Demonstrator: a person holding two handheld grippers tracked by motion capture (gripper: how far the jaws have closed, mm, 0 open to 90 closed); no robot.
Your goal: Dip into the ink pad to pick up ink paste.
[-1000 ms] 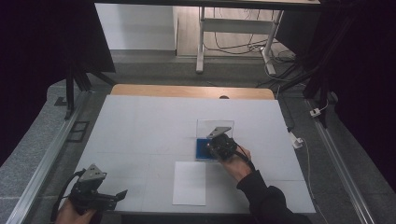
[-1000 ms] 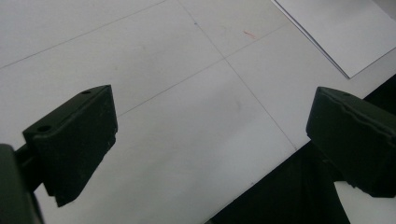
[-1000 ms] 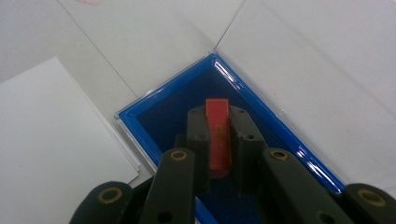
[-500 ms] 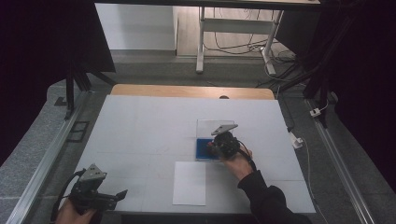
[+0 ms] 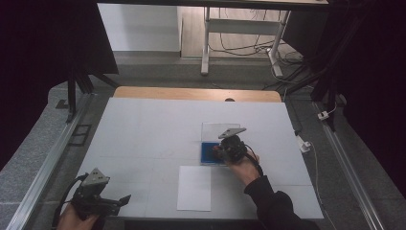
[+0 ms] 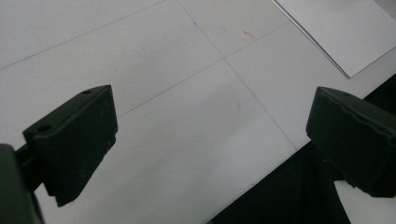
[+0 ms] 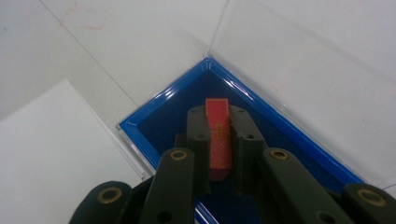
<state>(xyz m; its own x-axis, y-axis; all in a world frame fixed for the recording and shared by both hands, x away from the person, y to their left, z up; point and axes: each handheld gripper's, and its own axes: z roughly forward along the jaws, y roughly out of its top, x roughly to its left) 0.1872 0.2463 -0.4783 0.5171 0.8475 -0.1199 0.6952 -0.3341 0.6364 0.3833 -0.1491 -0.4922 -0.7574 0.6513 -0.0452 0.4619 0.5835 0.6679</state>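
A: What has the right gripper (image 7: pixel 219 140) got?

B: A red block (image 7: pixel 219 135). The jaws are closed on it, one pad on each long side, and its far end sticks out a little past their tips.

A: And under the jaws?

B: A blue tray (image 7: pixel 140 127) with a clear rim. The block hangs over its dark blue floor, with the tray's far corner straight ahead of the jaw tips. Whether the block touches the floor, I cannot tell.

A: Anything beyond that corner?

B: A clear lid (image 5: pixel 220 129) lying flat on the table (image 5: pixel 143 124), touching the tray's far edge. In the high view the right gripper (image 5: pixel 229 149) sits over the tray (image 5: pixel 207 154), pointing down.

A: The left gripper (image 6: pixel 210 135)?

B: Wide open, nothing between the jaws. Bare table lies between and ahead of them, and the table's near edge runs under the right-hand jaw.

A: Any paper?

B: A white sheet (image 6: pixel 336 32) lies ahead of that jaw, well apart. In the high view the sheet (image 5: pixel 194 188) lies between the two grippers, just short of the tray, with the left gripper (image 5: pixel 103 201) at the near left corner.
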